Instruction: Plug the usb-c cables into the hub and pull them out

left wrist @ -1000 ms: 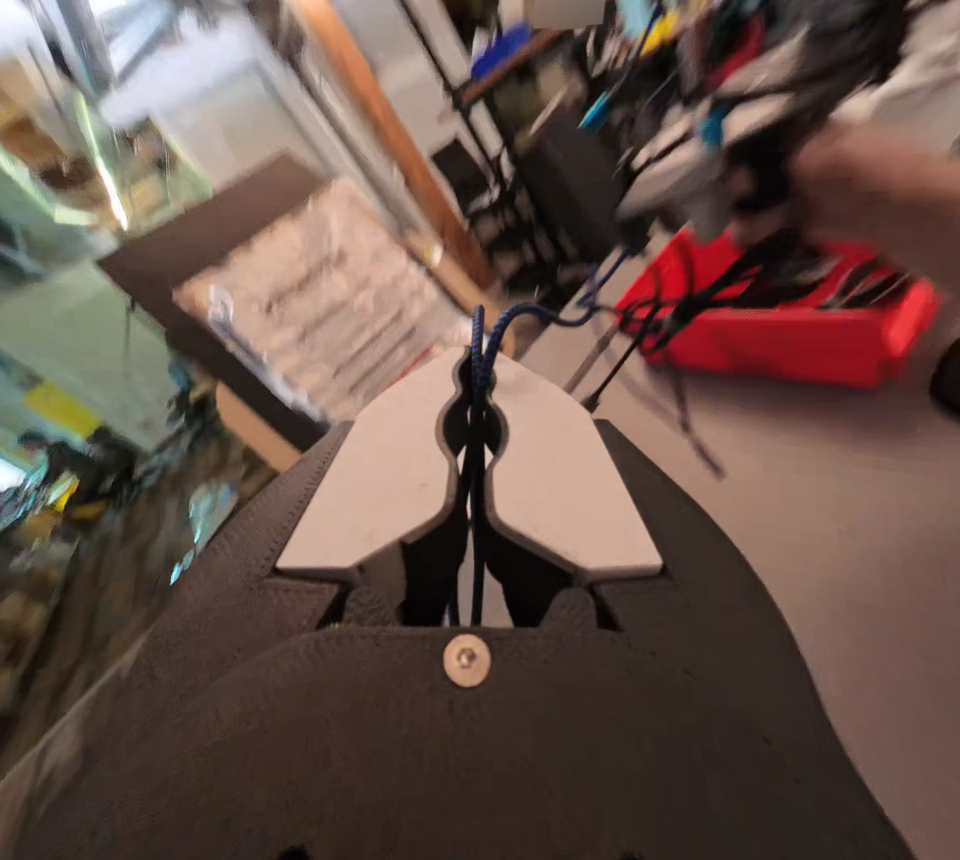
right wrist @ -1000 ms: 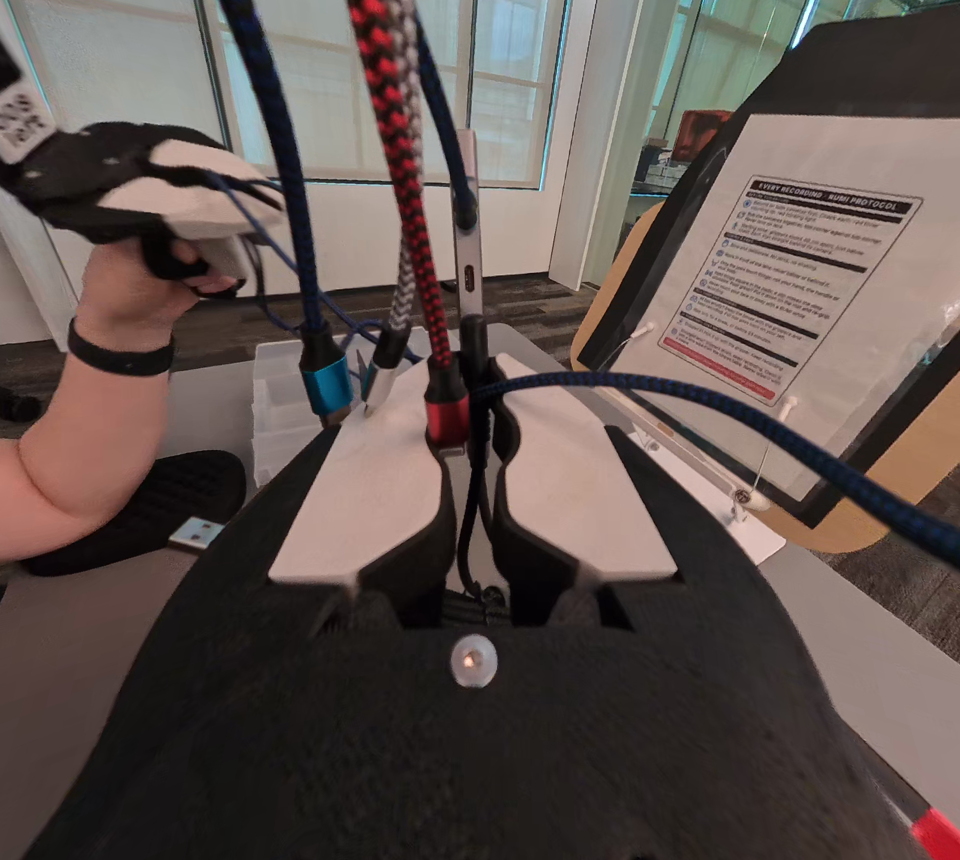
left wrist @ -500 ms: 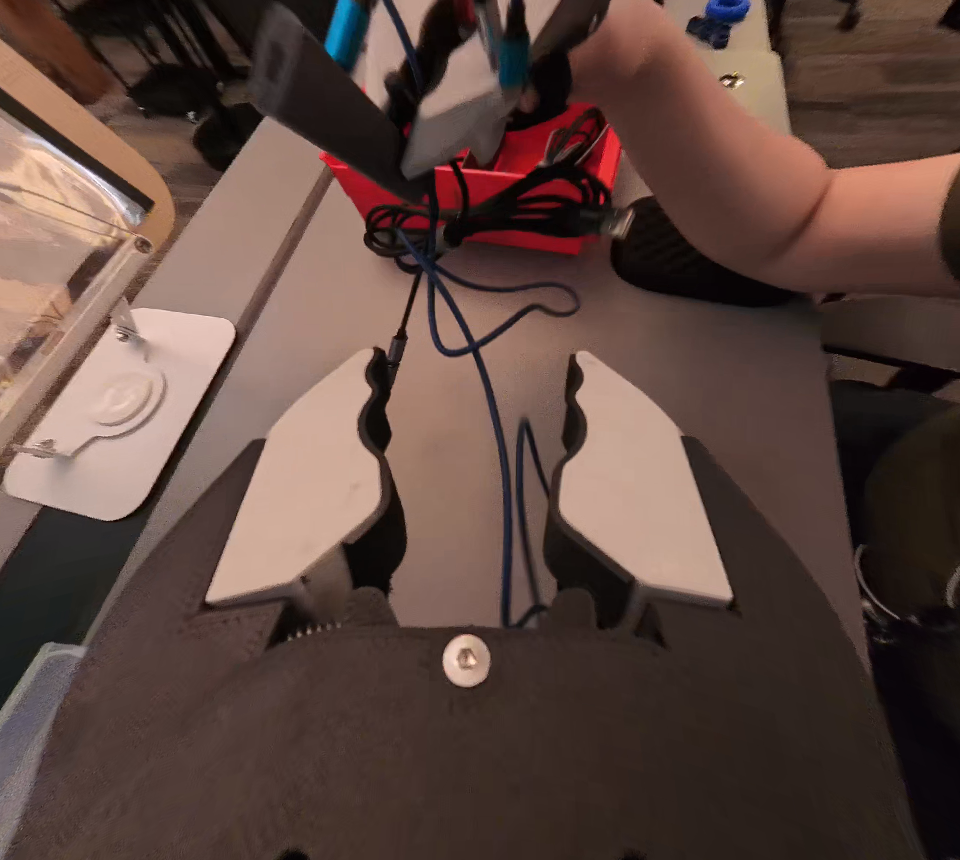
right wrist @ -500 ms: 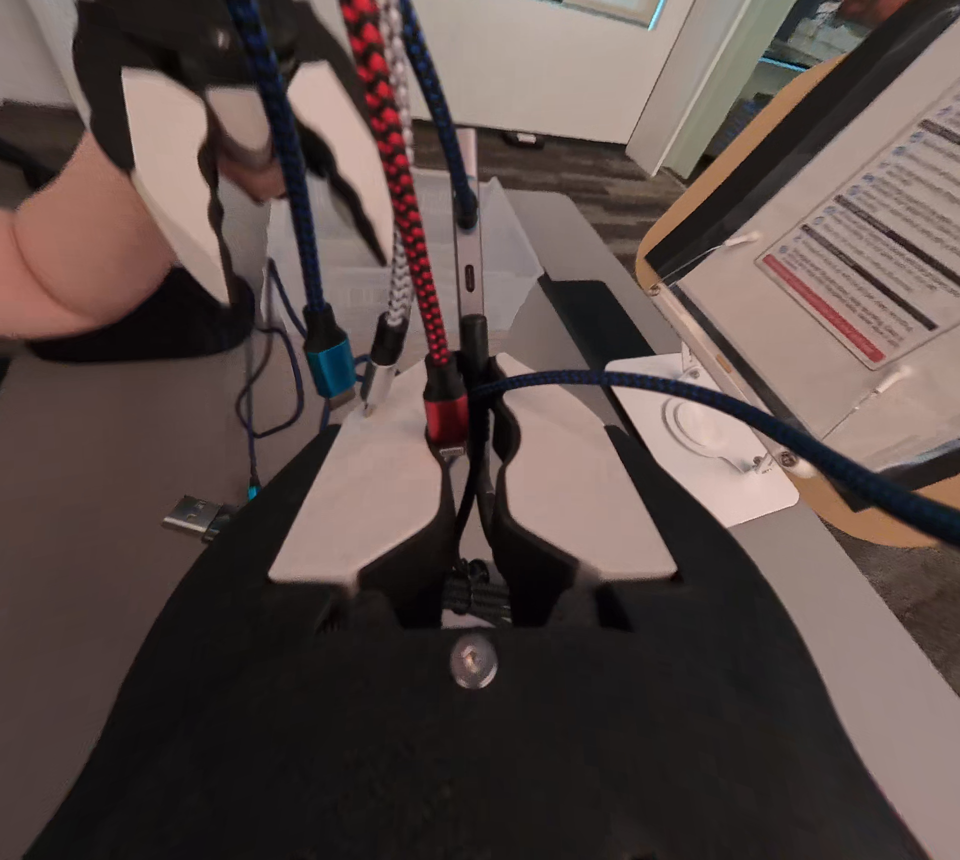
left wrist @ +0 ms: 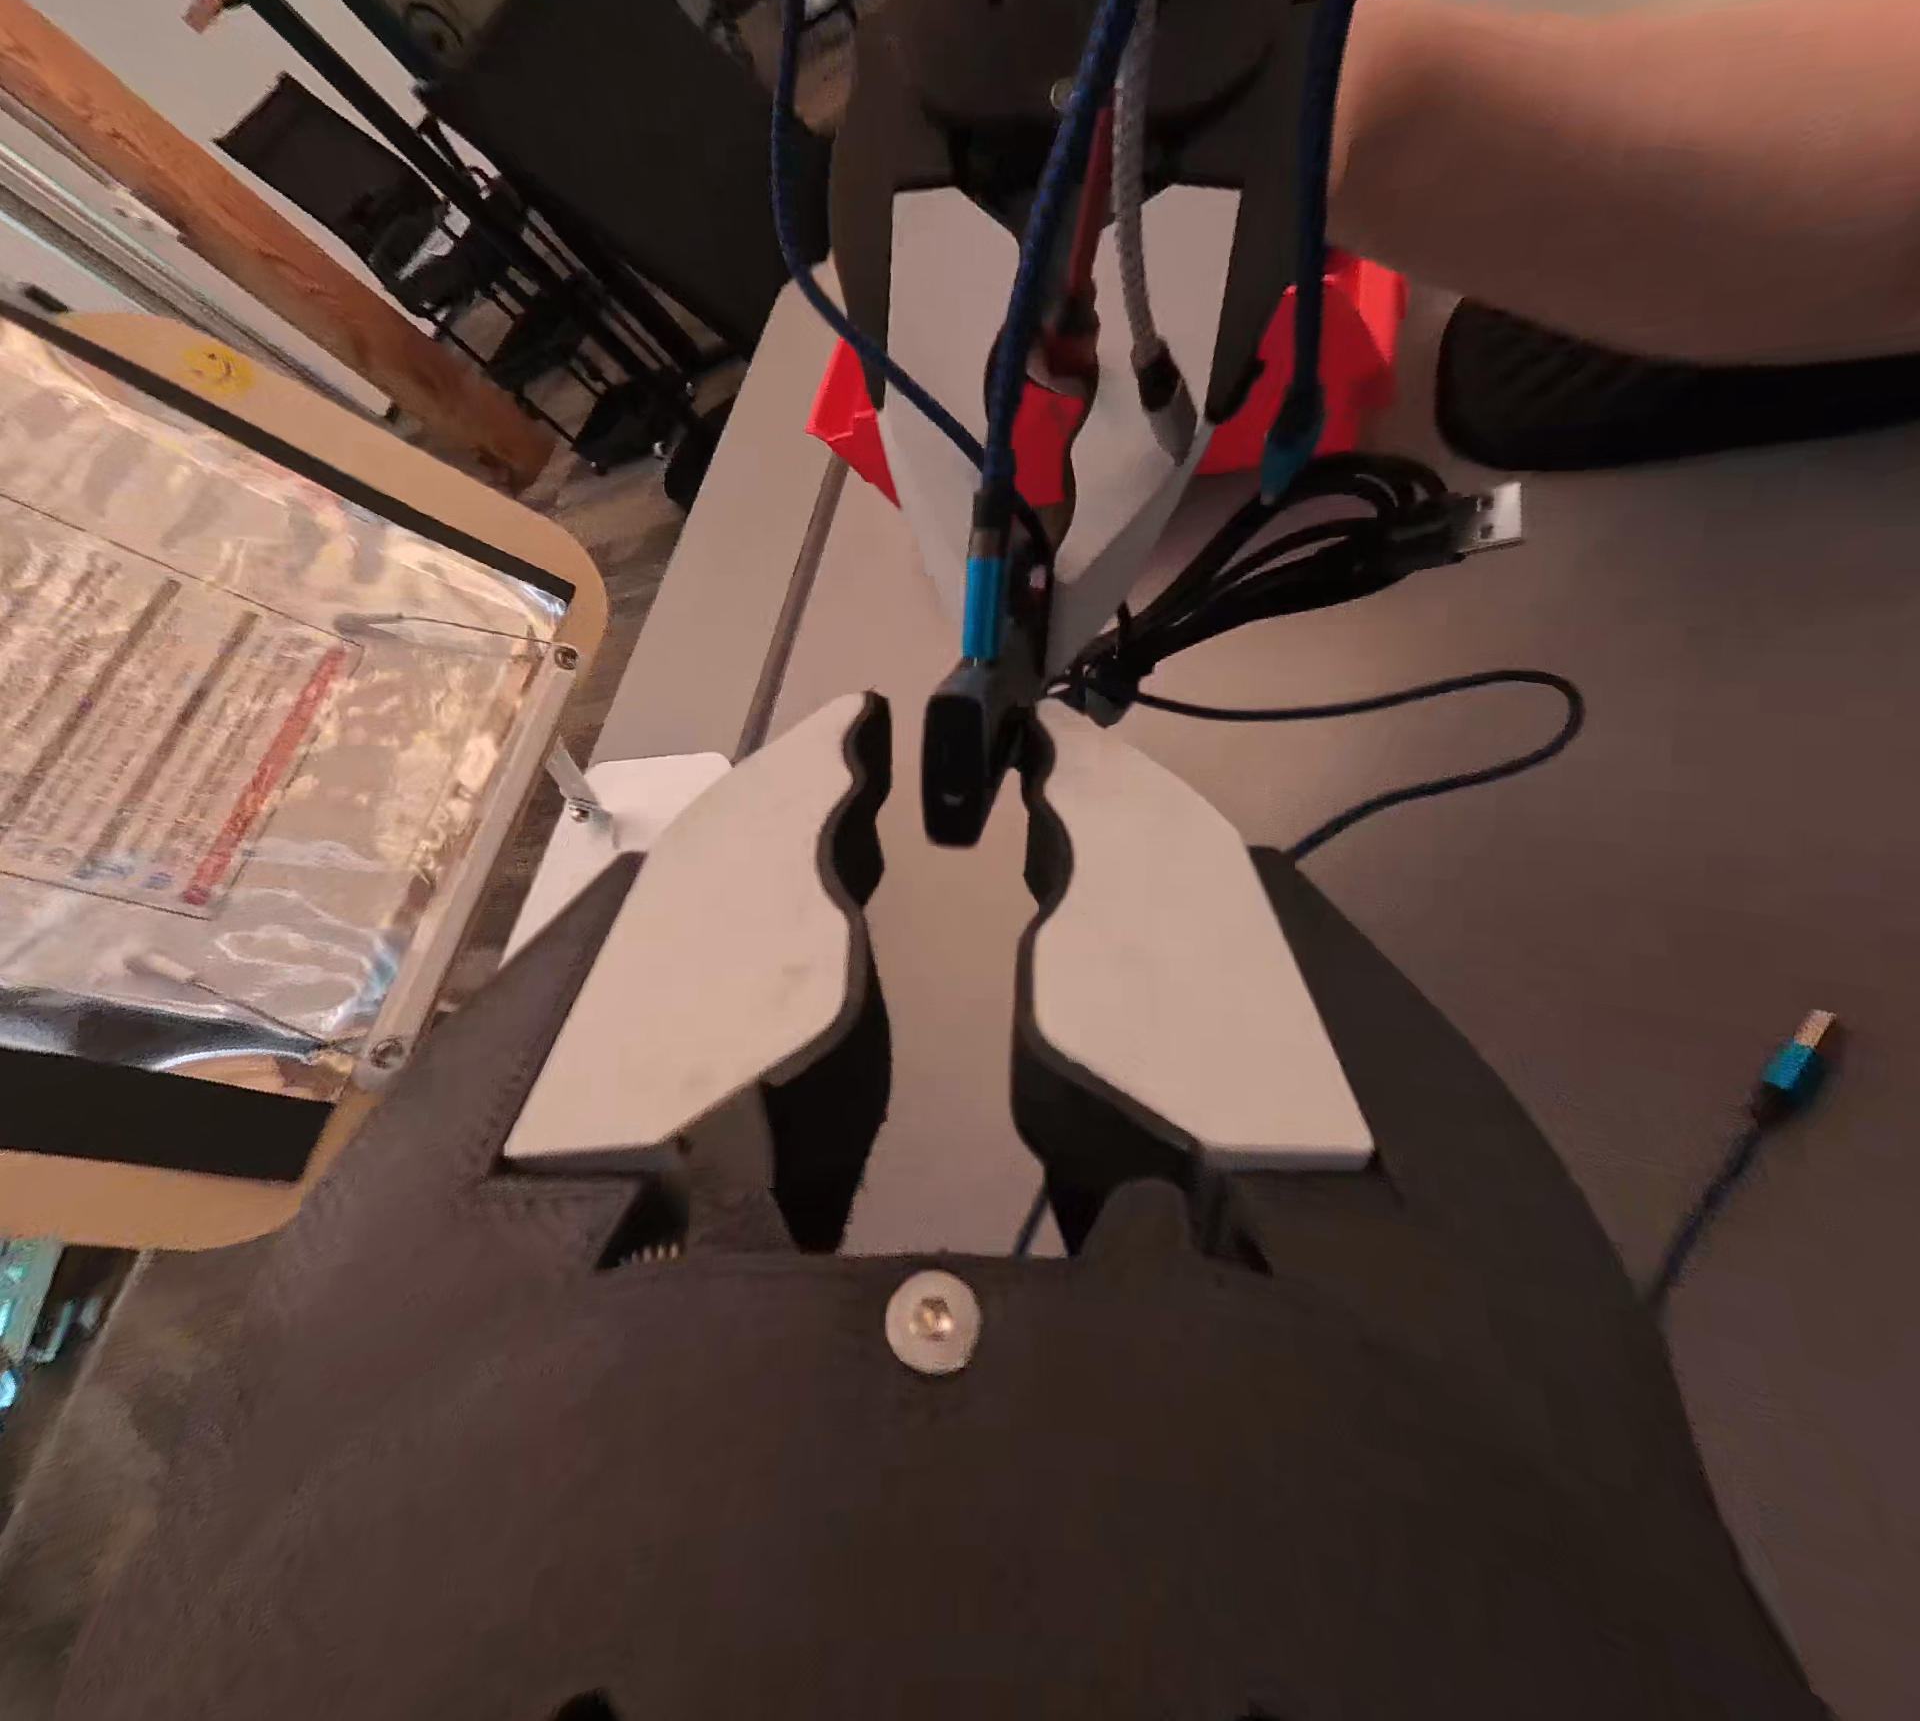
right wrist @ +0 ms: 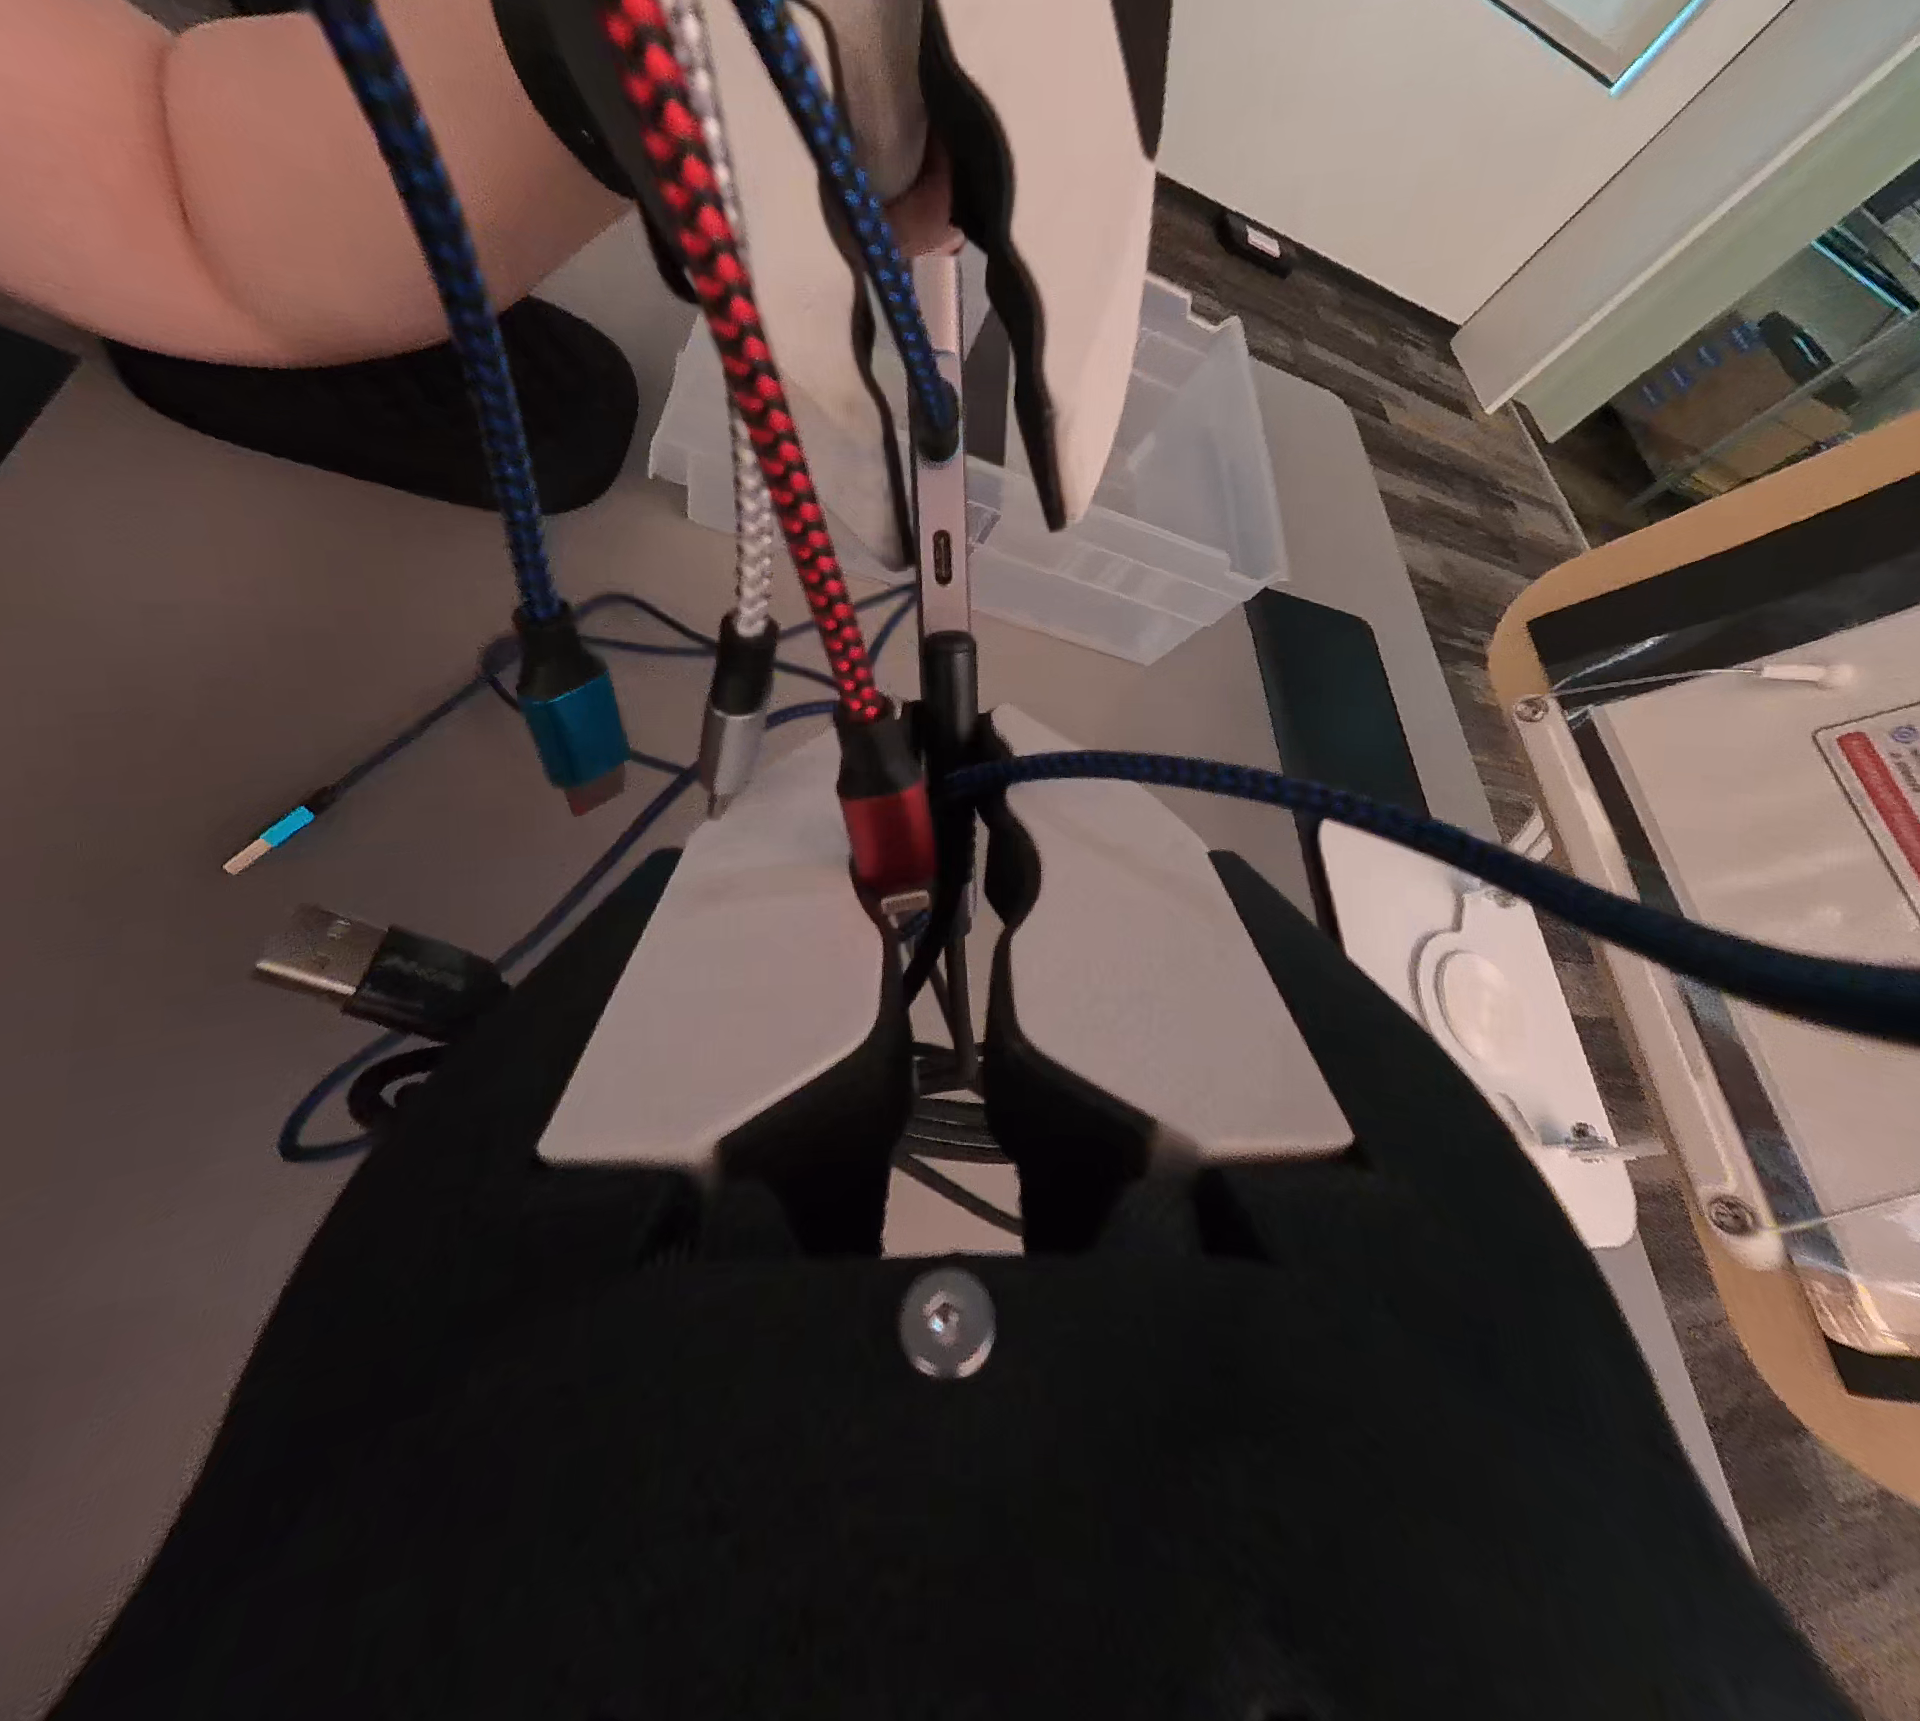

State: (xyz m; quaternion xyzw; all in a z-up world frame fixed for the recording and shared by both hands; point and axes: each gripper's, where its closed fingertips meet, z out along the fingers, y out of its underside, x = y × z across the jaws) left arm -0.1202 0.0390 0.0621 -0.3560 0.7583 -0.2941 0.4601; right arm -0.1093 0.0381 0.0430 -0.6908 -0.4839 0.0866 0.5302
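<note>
My right gripper (right wrist: 956, 736) is shut on the black cable end of the slim grey hub (right wrist: 943, 518), which sticks out forward above the table. A blue braided cable (right wrist: 831, 144) is plugged into the hub's side. Blue (right wrist: 566, 726), silver (right wrist: 732, 726) and red (right wrist: 883, 809) plugs hang loose beside it. My left gripper (left wrist: 956, 721) is open, its fingers on either side of the hub's far end (left wrist: 956, 788) with a gap on both sides. It shows opposite in the right wrist view (right wrist: 971, 528). The right gripper (left wrist: 1023, 570) faces me in the left wrist view.
A thin blue cable with a teal plug (left wrist: 1797, 1063) lies loose on the grey table (left wrist: 1662, 840). A black bundled cable with a USB-A plug (right wrist: 353, 954) lies nearby. There is a red bin (left wrist: 1340, 362), a clear plastic box (right wrist: 1122, 559), a sign stand (right wrist: 1766, 944) and a black pad (right wrist: 395, 424). The grippers are tip to tip, or close to it.
My left gripper let go of the thin blue cable, opened, and swung in to straddle the hub's far end. My right gripper tilted down toward the table, still holding the hub.
</note>
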